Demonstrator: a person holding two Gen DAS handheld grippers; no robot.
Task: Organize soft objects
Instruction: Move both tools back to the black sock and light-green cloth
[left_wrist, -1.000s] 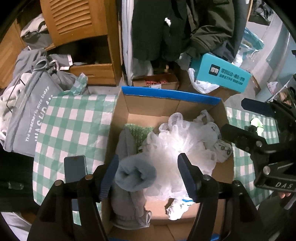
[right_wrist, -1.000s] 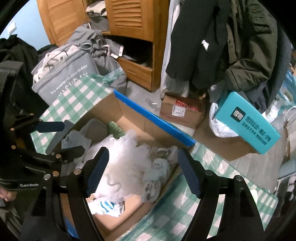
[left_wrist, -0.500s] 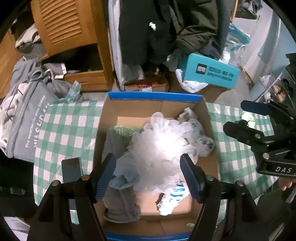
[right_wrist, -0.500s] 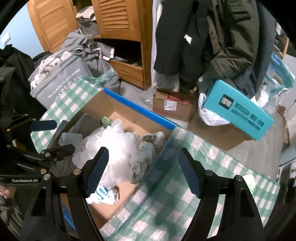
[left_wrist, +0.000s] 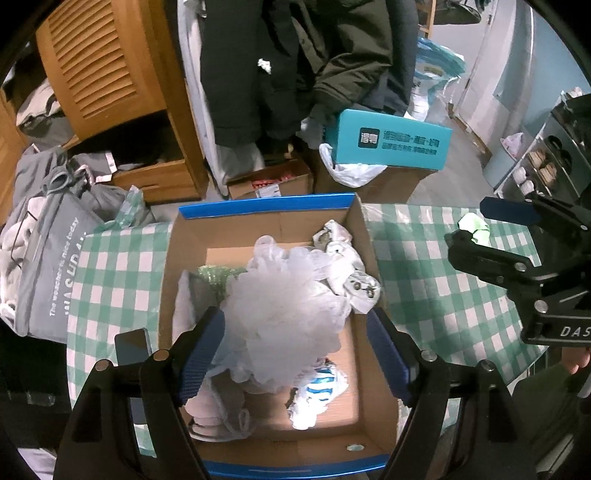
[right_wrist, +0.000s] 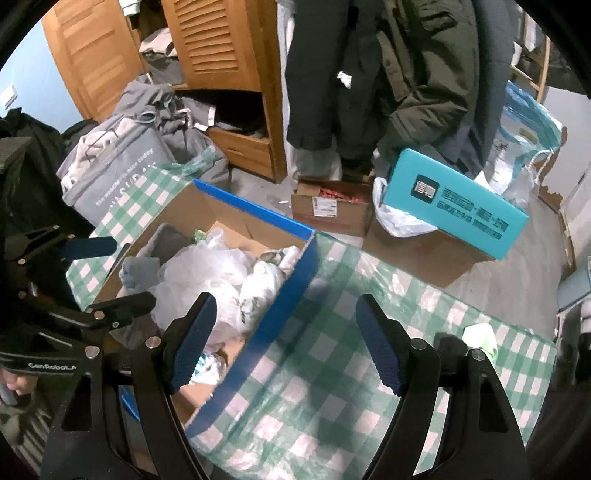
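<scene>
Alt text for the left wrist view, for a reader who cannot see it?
Open left gripper above a cardboard box holding a white mesh bath pouf and cloths, on a green checked tablecloth. The open right gripper is near a light green item.

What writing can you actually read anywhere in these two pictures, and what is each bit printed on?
"DAS", cut off at the frame edge: on the right gripper, seen from the left camera.
"GenRobot.A", partly hidden: on the left gripper, seen from the right camera.
"The weather is nice today": on the grey bag; the larger letters below are unclear.
Teal box: Chinese characters, too blurred to read.
Label on the small carton: too small.
</scene>
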